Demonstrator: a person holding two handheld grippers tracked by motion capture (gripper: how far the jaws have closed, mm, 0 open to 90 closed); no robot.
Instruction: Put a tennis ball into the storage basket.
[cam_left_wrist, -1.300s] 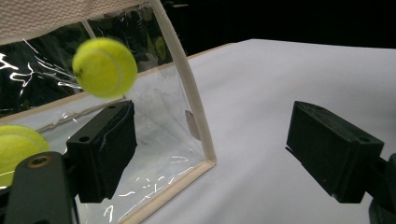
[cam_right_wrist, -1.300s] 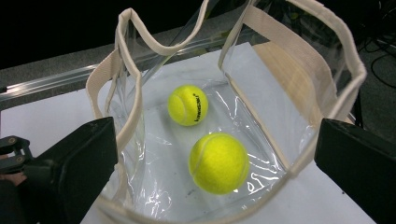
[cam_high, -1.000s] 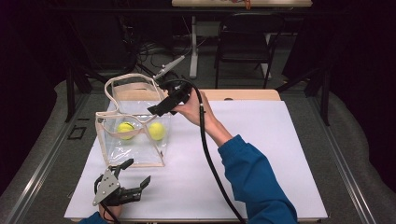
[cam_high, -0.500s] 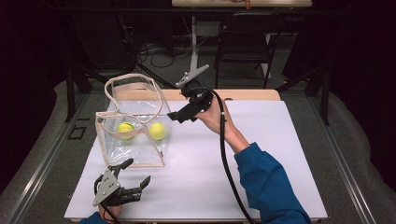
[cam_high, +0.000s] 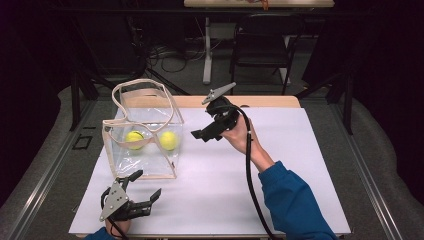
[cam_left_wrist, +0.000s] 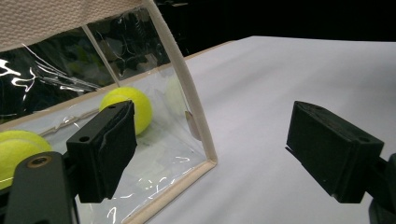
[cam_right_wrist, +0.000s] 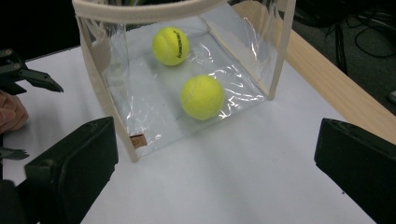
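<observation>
**Two balls in the clear bag, both grippers empty**

Nearest the person, the left gripper (cam_high: 142, 192) rests low at the front edge of the white table (cam_high: 300, 165), its jaws spread wide with nothing between them. In the left gripper view the same jaws frame the near corner of the clear bag (cam_left_wrist: 140, 154), just ahead of them and not touching.

The clear bag (cam_high: 145, 145) stands upright on the table's left half, its beige-trimmed mouth open and its handles (cam_high: 145, 92) arching above it. Two yellow tennis balls lie on its floor, close beside each other: the left ball (cam_high: 134, 138) and the right ball (cam_high: 169, 140).

Beyond and to the right, the right gripper (cam_high: 210, 131) is held above the table, just beside the bag's right wall. Its jaws gape open and hold nothing, pointing toward the bag.
</observation>
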